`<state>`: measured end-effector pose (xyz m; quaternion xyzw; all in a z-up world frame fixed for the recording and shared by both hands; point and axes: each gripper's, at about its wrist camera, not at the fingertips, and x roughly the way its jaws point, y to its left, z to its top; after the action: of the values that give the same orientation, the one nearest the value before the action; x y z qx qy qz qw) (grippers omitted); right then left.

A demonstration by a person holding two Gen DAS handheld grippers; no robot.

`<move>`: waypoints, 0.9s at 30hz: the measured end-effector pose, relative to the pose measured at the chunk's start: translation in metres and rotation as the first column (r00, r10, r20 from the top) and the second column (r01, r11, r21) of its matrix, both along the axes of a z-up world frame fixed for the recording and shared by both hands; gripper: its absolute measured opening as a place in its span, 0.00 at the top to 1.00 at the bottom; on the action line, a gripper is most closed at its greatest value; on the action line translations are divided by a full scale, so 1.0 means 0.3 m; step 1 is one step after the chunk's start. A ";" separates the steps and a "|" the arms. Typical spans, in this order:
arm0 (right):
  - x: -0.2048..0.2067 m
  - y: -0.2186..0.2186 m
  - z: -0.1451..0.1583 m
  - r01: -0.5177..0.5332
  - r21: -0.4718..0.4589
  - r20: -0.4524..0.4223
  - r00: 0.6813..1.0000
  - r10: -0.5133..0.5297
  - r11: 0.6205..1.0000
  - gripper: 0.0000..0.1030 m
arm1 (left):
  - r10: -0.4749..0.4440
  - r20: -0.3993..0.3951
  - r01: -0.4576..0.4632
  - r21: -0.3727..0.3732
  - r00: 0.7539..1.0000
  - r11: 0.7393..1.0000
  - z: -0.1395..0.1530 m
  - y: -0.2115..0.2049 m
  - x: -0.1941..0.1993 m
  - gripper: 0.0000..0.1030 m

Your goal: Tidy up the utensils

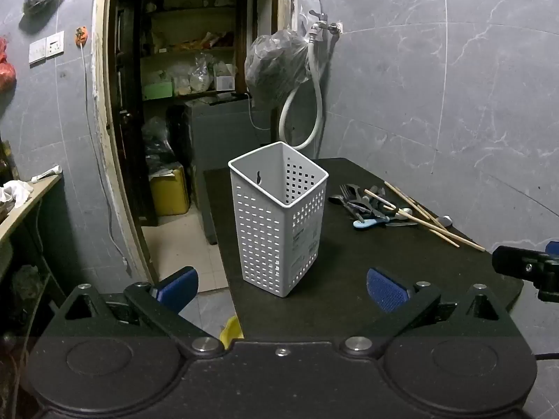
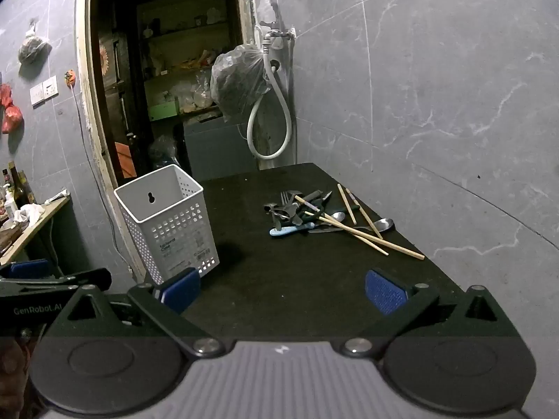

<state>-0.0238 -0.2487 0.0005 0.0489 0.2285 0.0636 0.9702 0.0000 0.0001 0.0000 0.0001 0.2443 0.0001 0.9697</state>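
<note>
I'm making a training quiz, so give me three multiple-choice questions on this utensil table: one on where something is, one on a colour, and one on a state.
1. Where does the utensil pile lie relative to the white perforated basket, in the right wrist view?
A. Inside it
B. To its right, on the black table
C. On the floor

2. What colour are the gripper pads?
A. Blue
B. Red
C. Yellow

3. How is the right gripper?
A. Shut on a chopstick
B. Shut on a spoon
C. Open and empty

Answers: 1 B, the pile lies apart on the tabletop; 2 A, both pads show blue; 3 C, nothing sits between its pads.

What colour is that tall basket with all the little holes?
The basket is white, or very pale grey, and shows best in the right wrist view.
</note>
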 end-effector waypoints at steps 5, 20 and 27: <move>0.001 0.001 0.000 -0.001 0.004 0.001 1.000 0.001 1.000 0.00 | 0.000 -0.001 0.000 0.004 1.000 1.000 0.000 -0.001 0.000 0.01; 0.005 0.000 0.000 -0.001 -0.001 0.000 1.000 0.001 1.000 0.00 | -0.002 -0.006 0.002 0.001 1.000 1.000 0.000 -0.001 0.000 0.00; 0.005 -0.005 -0.004 0.000 -0.001 0.000 1.000 0.000 1.000 0.00 | -0.002 -0.007 0.002 0.002 1.000 1.000 0.000 -0.001 -0.001 0.01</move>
<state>-0.0224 -0.2502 -0.0006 0.0486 0.2287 0.0637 0.9702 -0.0002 -0.0003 0.0000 0.0013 0.2478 -0.0007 0.9688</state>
